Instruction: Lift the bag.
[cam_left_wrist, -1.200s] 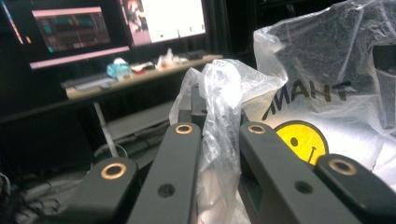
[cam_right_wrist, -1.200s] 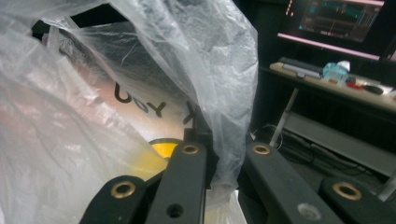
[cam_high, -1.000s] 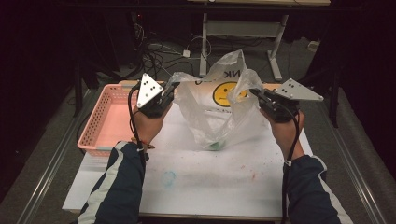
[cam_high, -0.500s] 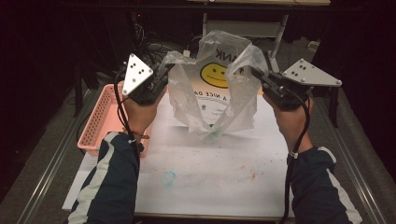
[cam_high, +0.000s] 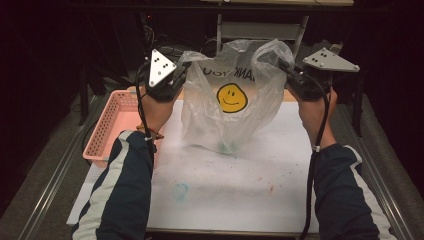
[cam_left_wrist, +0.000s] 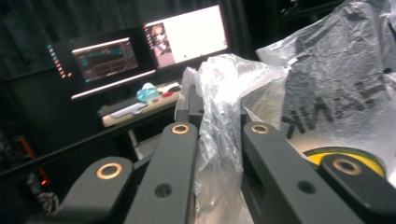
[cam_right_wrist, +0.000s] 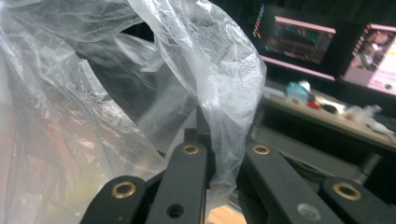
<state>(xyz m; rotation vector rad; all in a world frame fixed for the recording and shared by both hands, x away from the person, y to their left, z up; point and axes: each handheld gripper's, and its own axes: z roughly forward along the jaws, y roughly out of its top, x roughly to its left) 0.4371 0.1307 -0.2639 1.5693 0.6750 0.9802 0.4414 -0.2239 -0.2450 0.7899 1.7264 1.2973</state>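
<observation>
Left gripper (cam_high: 176, 80) clamped on one handle of the clear smiley-face plastic bag (cam_high: 231, 107), right gripper (cam_high: 296, 81) clamped on the other. Bag held spread above the white table sheet (cam_high: 240, 190), just beside the pink basket (cam_high: 112, 130).

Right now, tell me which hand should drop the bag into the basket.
Left. The left gripper holds a bag handle and is right above the pink basket. The right gripper grips the other handle, on the far side from the basket.
</observation>
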